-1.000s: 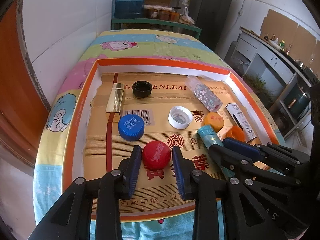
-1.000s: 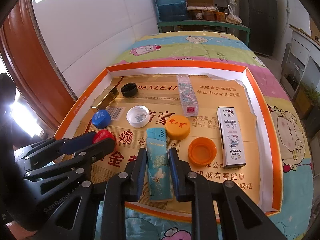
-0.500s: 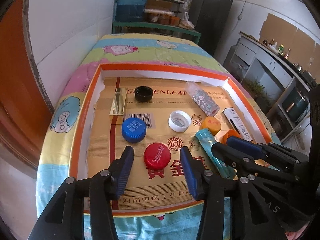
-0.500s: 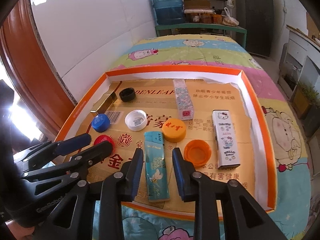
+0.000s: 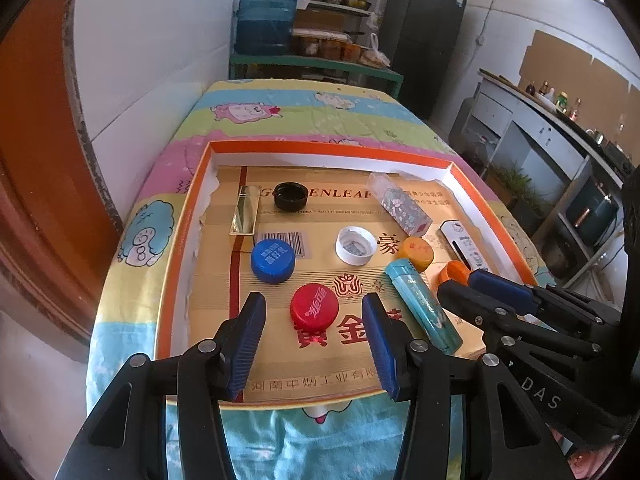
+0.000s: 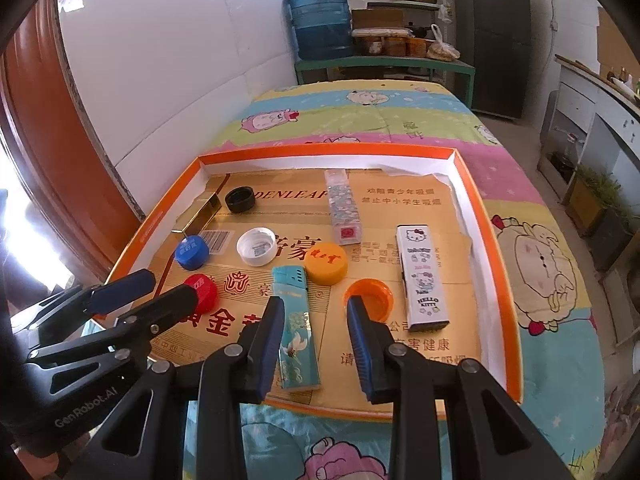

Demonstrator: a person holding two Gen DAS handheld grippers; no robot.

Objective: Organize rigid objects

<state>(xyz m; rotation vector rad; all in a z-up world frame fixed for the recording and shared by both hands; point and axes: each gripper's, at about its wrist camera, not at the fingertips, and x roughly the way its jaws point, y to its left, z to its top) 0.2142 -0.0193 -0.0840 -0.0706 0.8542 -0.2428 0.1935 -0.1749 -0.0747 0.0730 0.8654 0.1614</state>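
An orange-rimmed cardboard tray (image 5: 188,216) (image 6: 500,280) holds caps and lighters. My left gripper (image 5: 314,312) is open and raised, with the red cap (image 5: 314,311) lying free between its fingers. My right gripper (image 6: 316,316) is open, and the teal lighter (image 6: 298,328) lies flat by its left finger, apart from both pads. The teal lighter also shows in the left wrist view (image 5: 420,304). Around them lie a blue cap (image 5: 273,261), a white cap (image 5: 356,245), a yellow-orange cap (image 6: 326,263), an open orange cap (image 6: 370,296) and a black cap (image 5: 291,196).
A Hello Kitty lighter (image 6: 420,276), a floral lighter (image 6: 343,212) and a gold lighter (image 5: 245,216) also lie in the tray. The tray sits on a cartoon-print cloth (image 6: 360,120). A white wall (image 5: 152,60) runs along the left, with shelves and a water jug (image 5: 266,20) behind.
Both grippers opened wider and drew back and up. The left let go of the red cap and the right let go of the teal lighter; both stay in the tray.
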